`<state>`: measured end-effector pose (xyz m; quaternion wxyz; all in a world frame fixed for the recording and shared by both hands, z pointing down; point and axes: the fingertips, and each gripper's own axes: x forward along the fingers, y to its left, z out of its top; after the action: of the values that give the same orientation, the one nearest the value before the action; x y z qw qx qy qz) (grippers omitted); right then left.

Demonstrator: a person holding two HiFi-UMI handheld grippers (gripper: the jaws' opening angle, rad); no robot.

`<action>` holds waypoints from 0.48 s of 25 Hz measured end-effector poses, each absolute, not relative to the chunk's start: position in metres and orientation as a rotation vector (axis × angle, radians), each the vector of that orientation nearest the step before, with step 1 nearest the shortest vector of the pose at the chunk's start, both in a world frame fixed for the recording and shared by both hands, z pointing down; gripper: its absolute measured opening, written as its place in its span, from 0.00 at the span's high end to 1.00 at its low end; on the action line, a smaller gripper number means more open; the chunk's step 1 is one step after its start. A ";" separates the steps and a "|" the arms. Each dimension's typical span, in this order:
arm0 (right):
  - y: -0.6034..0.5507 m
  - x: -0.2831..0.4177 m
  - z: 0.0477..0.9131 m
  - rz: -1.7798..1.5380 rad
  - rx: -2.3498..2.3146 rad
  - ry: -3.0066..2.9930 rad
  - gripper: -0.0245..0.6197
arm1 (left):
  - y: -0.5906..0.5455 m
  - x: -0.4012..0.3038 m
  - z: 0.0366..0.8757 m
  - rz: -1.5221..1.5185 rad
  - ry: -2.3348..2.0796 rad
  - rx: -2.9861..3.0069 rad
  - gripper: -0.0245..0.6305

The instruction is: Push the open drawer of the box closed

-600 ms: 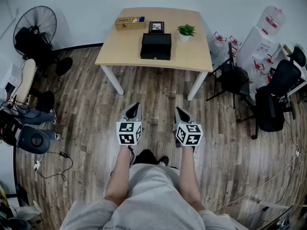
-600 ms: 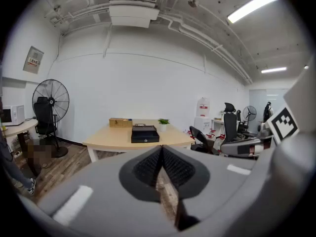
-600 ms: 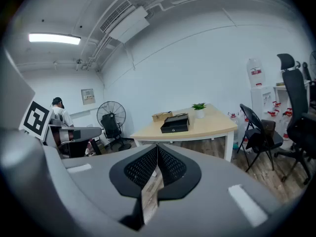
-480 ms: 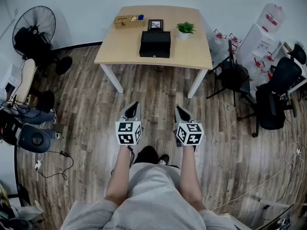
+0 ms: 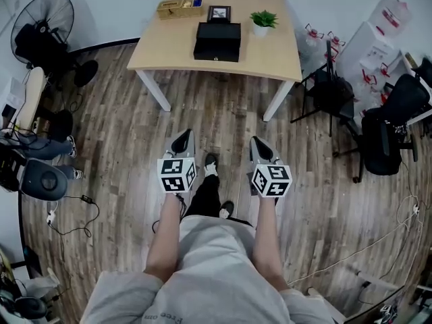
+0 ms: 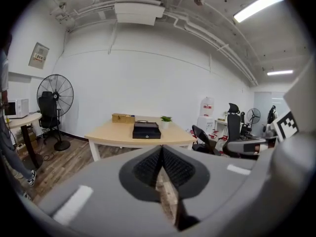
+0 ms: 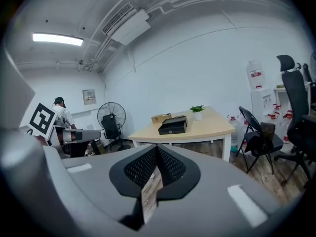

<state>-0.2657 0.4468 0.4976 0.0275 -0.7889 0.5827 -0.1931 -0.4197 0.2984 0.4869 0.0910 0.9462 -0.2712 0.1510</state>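
- Nothing of the task is done yet, as far as the views show. The box (image 5: 217, 40) sits on the table (image 5: 165, 49), and no gripper touches it.
- The box is black and low. It lies near the middle of the table top, its front face turned towards you, with a small pale spot in the middle of that face.
- From here the box is too small to tell how far its drawer stands out. Going by the task, you should take it as open.
- You stand on the wooden floor (image 5: 121, 154), well apart from the table, with bare boards between you and its near edge.
- Your left gripper (image 5: 183, 138) is held out low in front of you and points at the table. Its jaws meet at the tips and nothing is between them.
- Your right gripper (image 5: 257, 143) is beside it, level with it. Its jaws are likewise pressed together at the tips and it is empty.
- Closed tips suit a push, I judge, so neither gripper needs changing for the work ahead.
- What is left is the whole job: get to the table's near edge, set a tip against the drawer front, and press it straight in until it lies flush.
- A potted plant (image 5: 264, 20), a picture frame (image 5: 219, 13) and a wooden tray (image 5: 179, 7) stand behind and beside the box, out of the pushing path.
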 end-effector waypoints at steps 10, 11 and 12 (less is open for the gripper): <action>0.409 -0.222 0.492 -0.575 -2.446 1.851 0.96 | 0.253 -0.373 0.491 0.413 -0.805 2.779 0.88; 0.405 -0.215 0.493 -0.572 -2.454 1.851 0.96 | 0.248 -0.366 0.492 0.405 -0.799 2.776 0.88; 0.401 -0.206 0.494 -0.574 -2.460 1.846 0.96 | 0.244 -0.357 0.494 0.406 -0.790 2.778 0.88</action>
<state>-0.2057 0.4009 0.4943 0.0064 -0.7863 0.5900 -0.1835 -0.3573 0.2436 0.4944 0.1123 0.9465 -0.2690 0.1385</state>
